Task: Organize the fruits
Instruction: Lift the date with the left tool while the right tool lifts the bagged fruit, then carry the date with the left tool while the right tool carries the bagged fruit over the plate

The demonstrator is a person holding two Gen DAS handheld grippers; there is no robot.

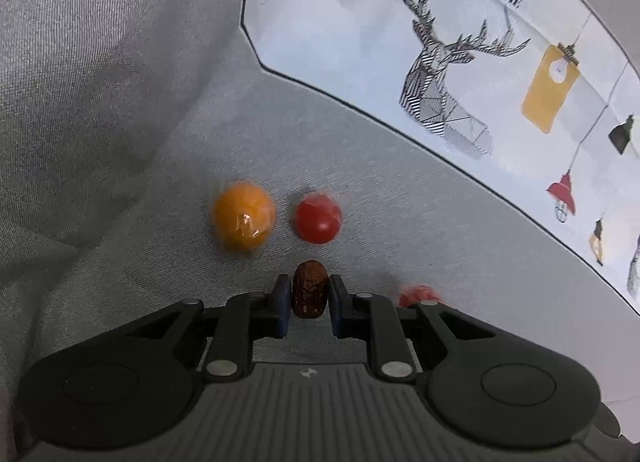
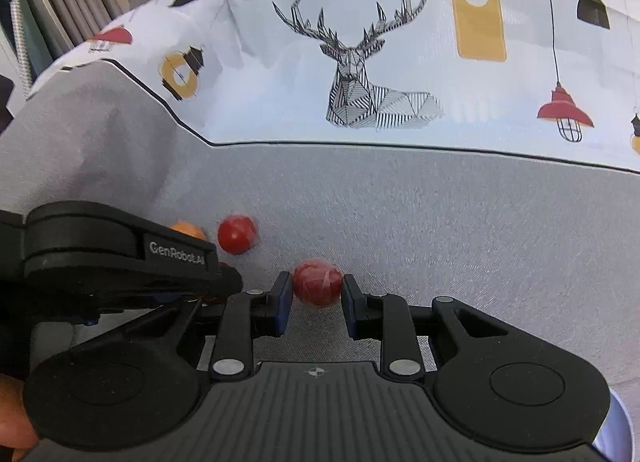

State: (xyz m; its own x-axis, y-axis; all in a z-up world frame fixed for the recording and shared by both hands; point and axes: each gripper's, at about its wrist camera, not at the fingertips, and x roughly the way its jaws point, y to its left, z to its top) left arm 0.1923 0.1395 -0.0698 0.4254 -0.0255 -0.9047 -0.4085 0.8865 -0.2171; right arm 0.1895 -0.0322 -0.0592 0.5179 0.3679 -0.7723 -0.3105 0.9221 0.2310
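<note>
Pinching a wrinkled brown date point(image 1: 307, 289), the left gripper point(image 1: 307, 294) points down; beside it, the right gripper point(image 2: 316, 290) clamps a round red wrapped fruit point(image 2: 317, 282).

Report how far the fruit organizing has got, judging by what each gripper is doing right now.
Done: nothing looks sorted; no container is in view. In hand: the left gripper is shut on a brown date, and the right gripper on a wrapped red fruit. Left: an orange fruit and another red fruit lie loose, slightly apart, on the grey cloth.
</note>
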